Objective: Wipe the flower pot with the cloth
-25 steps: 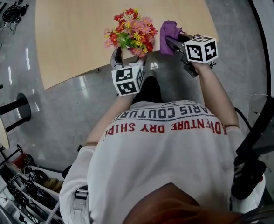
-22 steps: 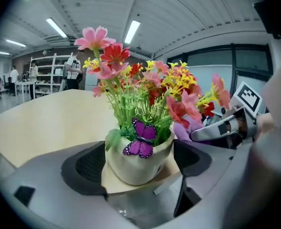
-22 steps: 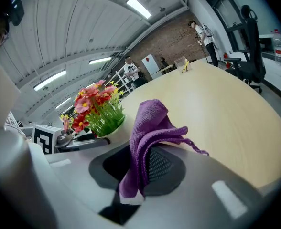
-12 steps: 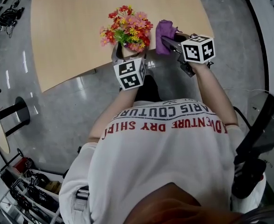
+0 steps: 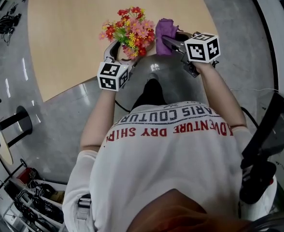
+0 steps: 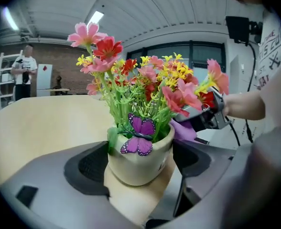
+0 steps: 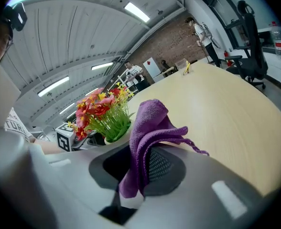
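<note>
While my left gripper (image 6: pixel 141 160) had its jaws clamped on the flower pot (image 6: pixel 135 170), lower centre of its view, my right gripper (image 7: pixel 140 175) pinched the cloth (image 7: pixel 147 128) in closed jaws just beside. Wipe prob. starting; next: press cloth onto pot wall & rub.

A purple cloth (image 7: pixel 147 142) is being pinched, bunched upright, between the right gripper's (image 7: pixel 136 162) jaws; the flower pot (image 7: pixel 111 138) is being framed just behind, leftward.
</note>
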Demonstrator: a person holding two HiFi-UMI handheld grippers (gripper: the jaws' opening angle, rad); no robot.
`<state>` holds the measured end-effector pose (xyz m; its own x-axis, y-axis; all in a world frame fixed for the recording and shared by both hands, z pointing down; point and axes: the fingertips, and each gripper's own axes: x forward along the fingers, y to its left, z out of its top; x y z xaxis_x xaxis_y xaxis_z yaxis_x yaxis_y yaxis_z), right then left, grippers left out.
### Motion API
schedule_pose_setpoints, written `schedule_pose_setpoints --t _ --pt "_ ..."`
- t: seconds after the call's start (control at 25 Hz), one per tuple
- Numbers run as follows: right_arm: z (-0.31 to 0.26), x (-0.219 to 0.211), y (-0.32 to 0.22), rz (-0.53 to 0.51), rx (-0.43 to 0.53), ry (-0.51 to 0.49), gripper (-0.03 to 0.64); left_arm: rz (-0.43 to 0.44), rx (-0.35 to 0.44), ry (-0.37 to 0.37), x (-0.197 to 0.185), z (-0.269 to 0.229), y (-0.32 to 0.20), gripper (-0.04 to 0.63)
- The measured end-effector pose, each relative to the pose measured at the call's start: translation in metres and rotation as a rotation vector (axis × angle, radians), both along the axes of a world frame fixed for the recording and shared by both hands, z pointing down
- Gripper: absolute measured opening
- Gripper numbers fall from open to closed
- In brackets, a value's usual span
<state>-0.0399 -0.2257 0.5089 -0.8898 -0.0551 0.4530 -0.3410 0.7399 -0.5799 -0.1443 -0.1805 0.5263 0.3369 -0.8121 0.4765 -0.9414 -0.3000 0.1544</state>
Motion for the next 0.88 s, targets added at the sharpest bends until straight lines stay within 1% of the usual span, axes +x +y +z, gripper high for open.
schedule_pose_setpoints --t 0.16,0.24,0.32,0.44,0.6,0.88 --pt "-0.01 -0.011 -0.003 -0.031 0.014 -0.028 0.046 0.178 -0.017 -0.002 -0.009 -0.002 -0.005 0.431" --pt "-0.014 -0.016 -0.004 -0.048 0.02 -0.044 0.045 0.243 -0.031 -0.007 -0.012 -0.002 -0.007 0.431" --pt "-0.02 -0.02 -0.003 -0.065 0.028 -0.058 0.044 0.289 -0.038 -0.01 -0.013 -0.003 -0.007 0.431" --pt "-0.029 -0.025 -0.002 -0.087 0.045 -0.077 0.046 0.32 -0.033 -0.003 -0.012 -0.005 -0.005 0.431" --pt "-0.031 -0.03 0.0 -0.105 0.049 -0.091 0.046 0.333 -0.033 0.001 -0.014 -0.005 -0.003 0.431" --pt "-0.023 -0.039 0.004 -0.146 0.068 -0.053 0.044 0.332 -0.027 0.002 -0.012 -0.01 -0.003 0.431"
